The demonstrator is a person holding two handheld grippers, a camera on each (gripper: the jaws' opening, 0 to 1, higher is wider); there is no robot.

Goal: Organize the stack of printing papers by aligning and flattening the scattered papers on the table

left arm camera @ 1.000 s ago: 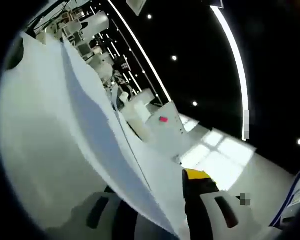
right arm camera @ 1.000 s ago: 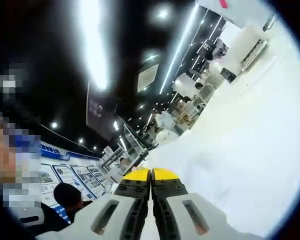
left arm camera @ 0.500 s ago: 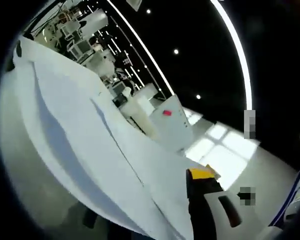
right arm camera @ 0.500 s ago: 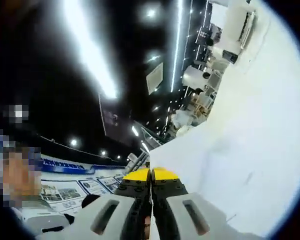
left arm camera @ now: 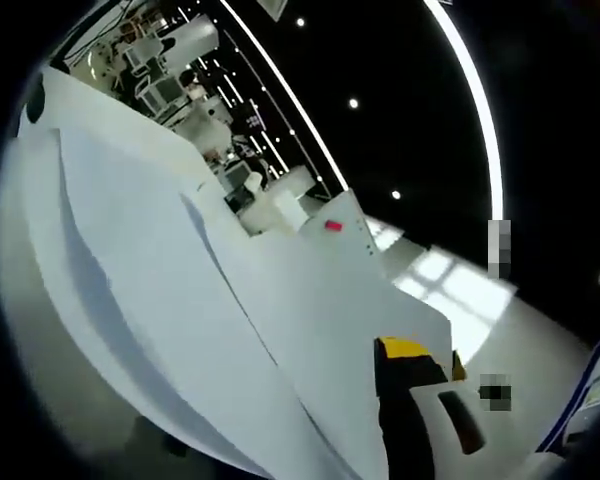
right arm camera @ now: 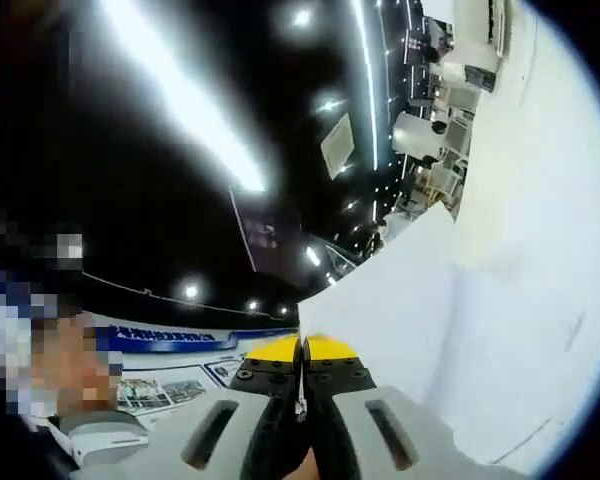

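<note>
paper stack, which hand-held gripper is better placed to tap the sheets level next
Probably the left hand-held gripper: the fanned paper stack passes between its jaws. The right hand-held gripper looks pinched shut at a sheet edge.

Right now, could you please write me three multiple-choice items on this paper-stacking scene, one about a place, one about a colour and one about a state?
1. In the left gripper view, where do the paper sheets lie against the yellow-tipped jaw?
A. to its left, running across the view
B. wholly to its right
C. nowhere near it

2. What colour are the right gripper tips?
A. red
B. yellow
C. green

3. How do the right gripper's jaws stand?
A. wide apart
B. closed together
C. one missing

Answers: 1 A, the white sheets spread left of the jaw; 2 B, both tips show yellow; 3 B, the tips meet with only a thin seam between.
</note>
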